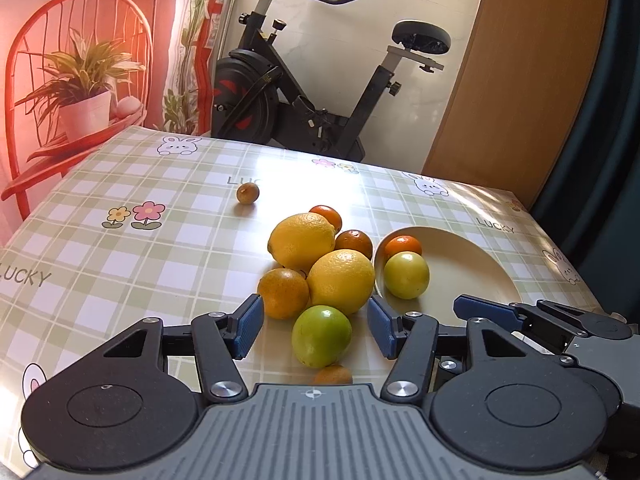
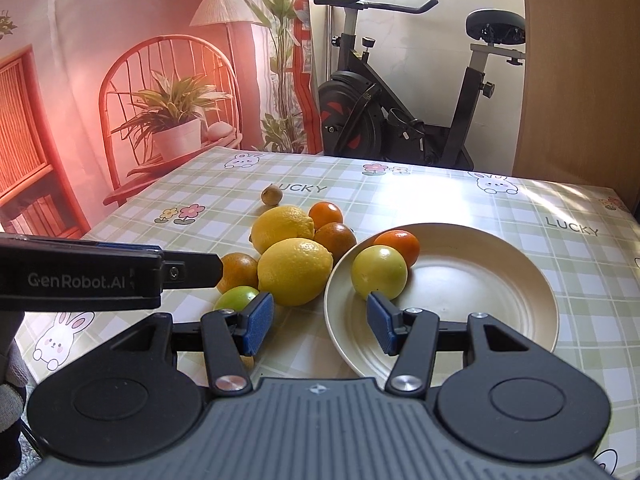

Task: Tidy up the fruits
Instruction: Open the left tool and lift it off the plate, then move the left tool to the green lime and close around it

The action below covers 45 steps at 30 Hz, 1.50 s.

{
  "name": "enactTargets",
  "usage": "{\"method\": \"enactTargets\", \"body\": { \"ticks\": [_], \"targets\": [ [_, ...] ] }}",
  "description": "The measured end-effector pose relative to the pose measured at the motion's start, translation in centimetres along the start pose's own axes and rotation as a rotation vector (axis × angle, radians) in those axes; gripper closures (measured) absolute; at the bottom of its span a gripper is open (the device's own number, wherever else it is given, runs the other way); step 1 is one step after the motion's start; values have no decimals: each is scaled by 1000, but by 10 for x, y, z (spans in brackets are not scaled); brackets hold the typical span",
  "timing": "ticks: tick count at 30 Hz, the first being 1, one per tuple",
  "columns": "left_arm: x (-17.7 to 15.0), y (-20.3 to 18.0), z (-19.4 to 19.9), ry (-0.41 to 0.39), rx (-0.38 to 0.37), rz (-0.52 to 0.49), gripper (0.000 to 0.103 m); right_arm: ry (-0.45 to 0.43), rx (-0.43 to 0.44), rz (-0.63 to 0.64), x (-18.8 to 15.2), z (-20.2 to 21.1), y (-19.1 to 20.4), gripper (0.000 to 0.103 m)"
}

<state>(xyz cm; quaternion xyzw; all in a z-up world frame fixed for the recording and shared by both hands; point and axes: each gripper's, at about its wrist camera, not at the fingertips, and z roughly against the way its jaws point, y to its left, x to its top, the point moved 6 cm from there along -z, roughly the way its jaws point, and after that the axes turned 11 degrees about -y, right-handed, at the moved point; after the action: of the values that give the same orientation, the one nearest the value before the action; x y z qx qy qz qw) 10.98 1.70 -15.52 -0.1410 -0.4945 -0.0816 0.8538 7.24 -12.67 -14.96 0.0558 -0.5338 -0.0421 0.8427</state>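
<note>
A cream plate [image 2: 500, 292] [image 1: 472, 264] holds a yellow-green lime [image 2: 379, 273] [image 1: 406, 275] and a small orange [image 2: 400, 245] [image 1: 404, 246]. Left of the plate lies a pile: two lemons [image 1: 300, 240] [image 1: 341, 282], several small oranges [image 1: 283, 293], and a green lime [image 1: 321, 335] [image 2: 236, 298]. My left gripper [image 1: 316, 330] is open, its fingers on either side of the green lime. My right gripper [image 2: 320, 322] is open and empty above the plate's near left rim. A small brown fruit [image 1: 247, 193] [image 2: 271, 195] lies apart, farther back.
The table has a green checked cloth [image 1: 120, 264]. An exercise bike [image 1: 304, 92] stands beyond the far edge. A printed backdrop [image 1: 80, 60] hangs at the left. A wooden panel [image 1: 520, 80] is at the right. My right gripper's side [image 1: 540, 316] shows in the left wrist view.
</note>
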Motion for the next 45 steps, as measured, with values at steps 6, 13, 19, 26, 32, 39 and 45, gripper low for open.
{"method": "enactTargets", "body": {
  "ticks": [6, 13, 19, 26, 32, 39, 45],
  "targets": [
    [-1, 6, 5, -6, 13, 10, 37, -3, 13, 12, 0, 2, 5, 47],
    [-2, 15, 2, 4, 32, 33, 37, 2, 27, 21, -1, 2, 7, 47],
    [-4, 24, -2, 17, 41, 46, 34, 6, 44, 17, -4, 0, 9, 47],
    [-2, 37, -9, 34, 24, 93, 34, 27, 72, 16, -11, -8, 12, 47],
    [-2, 34, -18, 62, -8, 82, 34, 52, 95, 12, -18, -16, 13, 47],
    [-9, 19, -33, 121, -86, 52, 33, 60, 178, 35, -20, -28, 28, 45],
    [-16, 11, -52, 174, -127, 40, 33, 80, 209, 26, -23, -44, 32, 45]
  ]
}}
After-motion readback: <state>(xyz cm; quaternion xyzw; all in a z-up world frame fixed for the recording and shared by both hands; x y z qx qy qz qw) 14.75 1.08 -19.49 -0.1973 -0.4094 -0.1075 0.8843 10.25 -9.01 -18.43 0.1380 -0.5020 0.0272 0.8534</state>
